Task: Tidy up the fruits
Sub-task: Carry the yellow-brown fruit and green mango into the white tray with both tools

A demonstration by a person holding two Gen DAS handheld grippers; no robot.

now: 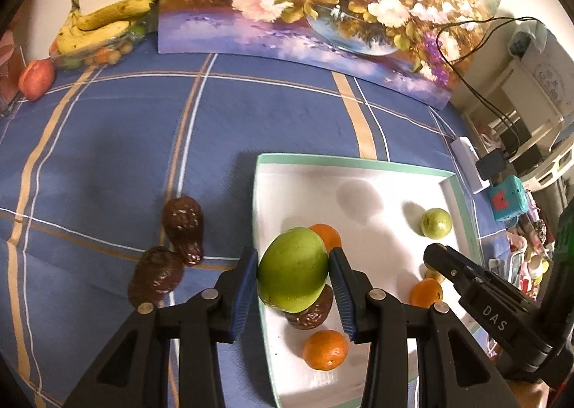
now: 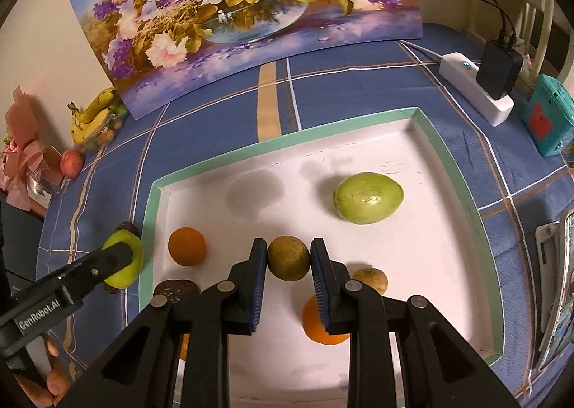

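Gripping a green mango (image 1: 292,270), the left gripper (image 1: 293,280) holds the fruit squeezed between its blue pads over the left rim of the white tray (image 1: 358,166), with a dark brown fruit (image 1: 310,313) directly beneath. The right gripper (image 2: 288,266) has its jaws narrowed onto a small round olive-brown fruit (image 2: 288,258), pads touching both sides, above the tray floor. Already lying in the tray are a second green mango (image 2: 368,198), an orange (image 2: 187,246) at the left, another orange (image 2: 319,322) under the right gripper, and a pale brown fruit (image 2: 371,280). Two more dark brown fruits (image 1: 183,228) lie on the blue checked cloth (image 1: 107,142), outside the tray. The likely risks are these: the smooth, rounded mango could slide out of the pads and drop onto the rim or the fruit below, rolling off onto the cloth; the round fruit could roll into the oranges once released; and the two grippers, working near each other, could collide
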